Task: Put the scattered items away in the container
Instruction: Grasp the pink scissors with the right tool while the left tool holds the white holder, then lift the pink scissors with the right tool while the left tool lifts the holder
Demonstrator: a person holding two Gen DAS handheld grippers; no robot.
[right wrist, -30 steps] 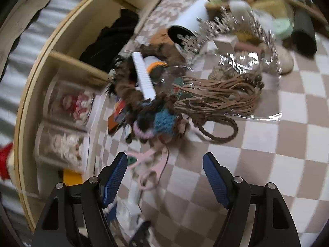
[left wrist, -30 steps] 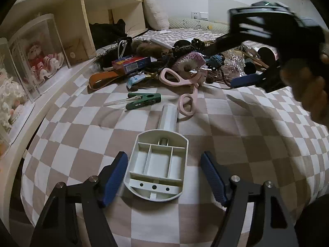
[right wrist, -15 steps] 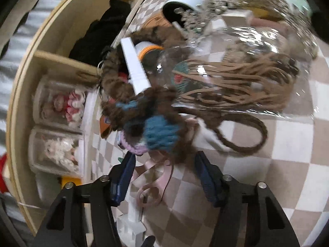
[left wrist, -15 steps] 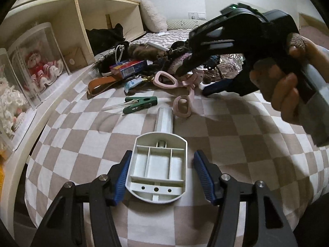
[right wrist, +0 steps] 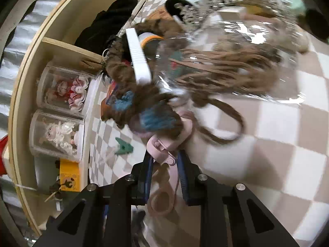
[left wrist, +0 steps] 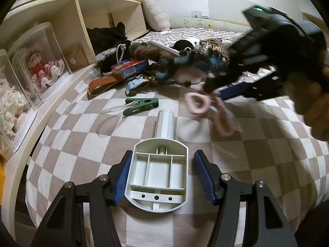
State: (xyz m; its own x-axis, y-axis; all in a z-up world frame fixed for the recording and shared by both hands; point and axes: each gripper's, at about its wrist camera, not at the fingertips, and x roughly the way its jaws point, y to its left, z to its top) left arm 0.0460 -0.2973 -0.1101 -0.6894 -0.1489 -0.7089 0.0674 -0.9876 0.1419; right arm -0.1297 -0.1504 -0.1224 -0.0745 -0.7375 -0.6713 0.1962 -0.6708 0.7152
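Left wrist view: my left gripper has narrowed since a second ago, its blue pads now just beside the flanks of the white compartment tray on the checked cover, one pad perhaps touching, no firm clamp that I can see; my right gripper has swung in low over the clutter pile, blurred, pink scissors dangling from it. Right wrist view: my right gripper, wide open a second ago, is now closed on the pink scissors near the pivot; so one item is gathered, though the destination container I cannot identify; tool rolled and angled steeply down, green clip untouched.
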